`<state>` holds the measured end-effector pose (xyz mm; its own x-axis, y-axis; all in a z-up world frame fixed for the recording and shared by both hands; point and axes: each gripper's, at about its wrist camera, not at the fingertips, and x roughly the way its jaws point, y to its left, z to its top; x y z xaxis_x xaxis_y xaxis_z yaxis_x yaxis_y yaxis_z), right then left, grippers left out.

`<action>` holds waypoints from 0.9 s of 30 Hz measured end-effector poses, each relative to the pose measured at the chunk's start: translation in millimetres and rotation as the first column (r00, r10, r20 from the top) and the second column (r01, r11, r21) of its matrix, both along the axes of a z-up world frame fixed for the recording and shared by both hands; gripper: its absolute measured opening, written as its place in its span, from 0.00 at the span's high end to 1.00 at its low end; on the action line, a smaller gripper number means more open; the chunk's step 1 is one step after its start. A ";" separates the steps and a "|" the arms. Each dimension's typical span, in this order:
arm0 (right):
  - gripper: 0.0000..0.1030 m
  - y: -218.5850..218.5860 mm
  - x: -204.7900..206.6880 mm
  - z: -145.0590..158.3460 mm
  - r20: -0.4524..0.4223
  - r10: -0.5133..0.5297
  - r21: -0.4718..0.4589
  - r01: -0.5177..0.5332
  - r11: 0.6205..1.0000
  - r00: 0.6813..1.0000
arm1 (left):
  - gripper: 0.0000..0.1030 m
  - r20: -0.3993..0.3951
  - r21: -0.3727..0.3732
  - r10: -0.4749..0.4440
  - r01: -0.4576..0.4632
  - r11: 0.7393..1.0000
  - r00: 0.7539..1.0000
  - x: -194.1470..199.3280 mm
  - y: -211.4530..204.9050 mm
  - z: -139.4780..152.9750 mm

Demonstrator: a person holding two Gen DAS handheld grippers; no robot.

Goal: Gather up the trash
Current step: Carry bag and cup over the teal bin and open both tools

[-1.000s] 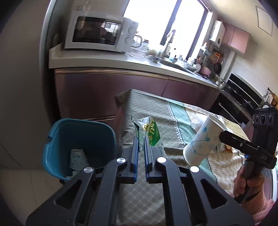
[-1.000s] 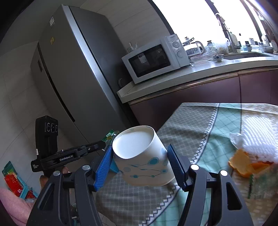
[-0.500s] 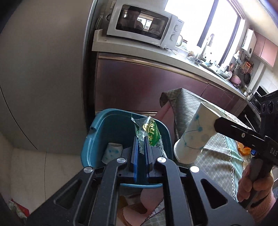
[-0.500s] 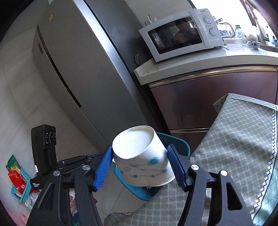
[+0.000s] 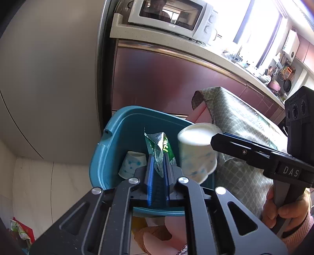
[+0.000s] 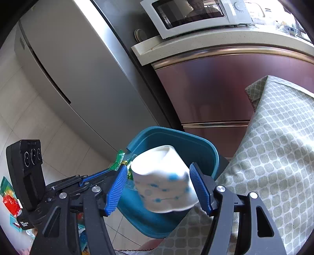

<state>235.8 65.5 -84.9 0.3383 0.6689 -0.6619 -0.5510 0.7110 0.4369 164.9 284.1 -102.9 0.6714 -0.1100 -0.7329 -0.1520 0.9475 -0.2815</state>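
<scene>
A teal trash bin (image 5: 117, 137) stands on the floor beside the table; it also shows in the right wrist view (image 6: 196, 141). One paper cup (image 5: 131, 164) lies inside it. My left gripper (image 5: 158, 166) is shut on a green snack wrapper (image 5: 160, 149) and holds it over the bin. My right gripper (image 6: 158, 186) has its jaws spread; a white paper cup with blue dots (image 6: 162, 186) sits blurred between the pads (image 6: 115, 188) over the bin. The cup also shows in the left wrist view (image 5: 197, 153).
The table with a grey-green patterned cloth (image 6: 274, 157) is right of the bin. A brown cabinet (image 5: 166, 84) with a microwave (image 5: 168, 17) on its counter stands behind. A grey fridge (image 6: 78, 68) is at left. Colourful packets (image 6: 8, 200) lie on the floor.
Both grippers moved off the table to above the bin. The right jaws have widened and the cup now tilts and blurs between them. The wrapper stays held.
</scene>
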 end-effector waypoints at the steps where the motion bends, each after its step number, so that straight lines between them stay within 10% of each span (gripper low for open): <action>1: 0.36 0.3 1.0 -0.5 0.002 -0.002 0.005 0.002 1.000 1.000 | 0.91 -0.004 -0.007 -0.001 0.001 1.000 1.000 1.8 -0.5 -2.0; 17: 0.35 -84.9 -56.8 28.7 0.099 -0.017 0.048 0.013 0.999 0.995 | 0.81 0.097 -0.002 -0.108 0.109 0.994 0.989 -11.4 -49.0 19.7; 27: 0.35 -200.6 -116.5 58.0 0.206 -0.227 0.068 0.217 0.974 0.952 | 0.72 0.183 0.031 -0.361 0.362 0.932 0.914 -14.3 -155.4 48.5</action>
